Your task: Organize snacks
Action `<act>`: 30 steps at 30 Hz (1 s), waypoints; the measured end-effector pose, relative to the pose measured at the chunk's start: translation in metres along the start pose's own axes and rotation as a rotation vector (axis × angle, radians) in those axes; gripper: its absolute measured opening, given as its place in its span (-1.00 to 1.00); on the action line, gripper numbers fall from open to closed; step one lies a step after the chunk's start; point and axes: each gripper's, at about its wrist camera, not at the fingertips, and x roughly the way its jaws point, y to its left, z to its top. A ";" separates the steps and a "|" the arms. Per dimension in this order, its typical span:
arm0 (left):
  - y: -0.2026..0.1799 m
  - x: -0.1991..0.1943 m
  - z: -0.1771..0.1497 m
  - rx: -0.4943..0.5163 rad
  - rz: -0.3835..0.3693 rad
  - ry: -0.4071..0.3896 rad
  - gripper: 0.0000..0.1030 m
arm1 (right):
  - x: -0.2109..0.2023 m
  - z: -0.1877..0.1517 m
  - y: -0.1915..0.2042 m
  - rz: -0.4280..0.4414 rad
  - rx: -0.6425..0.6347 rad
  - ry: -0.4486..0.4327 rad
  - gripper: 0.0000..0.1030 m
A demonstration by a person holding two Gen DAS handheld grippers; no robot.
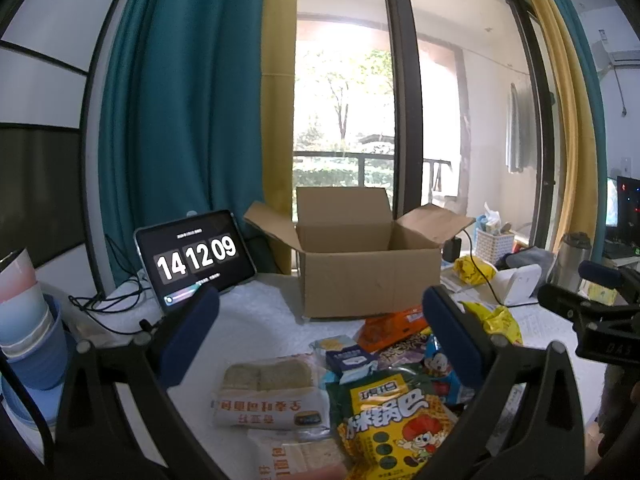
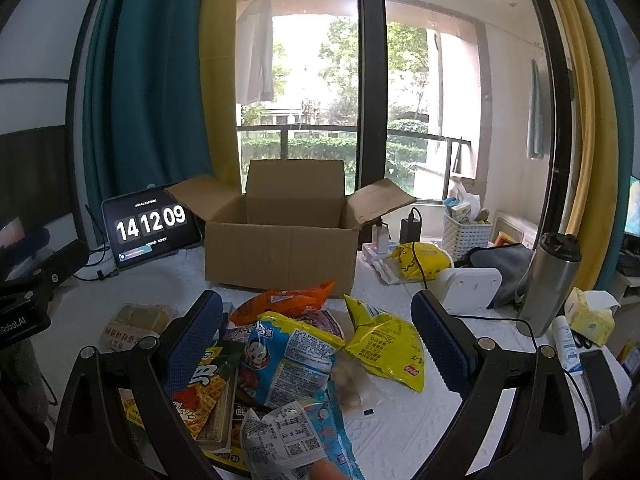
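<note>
An open cardboard box point(image 1: 368, 276) point(image 2: 280, 252) stands at the back of the white table with nothing showing over its rim. In front of it lies a loose pile of snack packets: bread packs point(image 1: 268, 396) point(image 2: 132, 324), a green and yellow rice-cracker bag point(image 1: 396, 424) point(image 2: 208, 392), a blue bag point(image 2: 288, 364), an orange bag point(image 1: 396, 326) point(image 2: 288, 300) and a yellow bag point(image 2: 388, 340) point(image 1: 496, 320). My left gripper point(image 1: 324, 340) hovers open above the pile. My right gripper point(image 2: 320, 344) is open too, over the blue and yellow bags, holding nothing.
A tablet point(image 1: 196, 256) point(image 2: 152, 226) showing 14 12 09 leans at the back left with cables. Stacked cups point(image 1: 28, 320) stand at the left. A steel flask point(image 2: 548, 280), a tissue pack point(image 2: 592, 316), a white basket point(image 2: 466, 236), a phone point(image 2: 600, 384) and a white device point(image 2: 468, 286) crowd the right.
</note>
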 end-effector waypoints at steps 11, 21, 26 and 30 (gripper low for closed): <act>0.007 0.013 -0.012 -0.002 0.024 0.085 0.99 | 0.010 -0.004 -0.004 0.008 0.006 0.032 0.88; 0.031 0.034 -0.071 0.004 0.091 0.345 0.99 | 0.034 -0.039 -0.014 0.039 0.036 0.187 0.88; 0.039 0.044 -0.101 -0.004 0.099 0.482 0.99 | 0.045 -0.065 -0.016 0.106 0.051 0.288 0.88; 0.040 0.048 -0.119 -0.017 0.078 0.557 0.99 | 0.045 -0.078 -0.018 0.214 0.068 0.331 0.88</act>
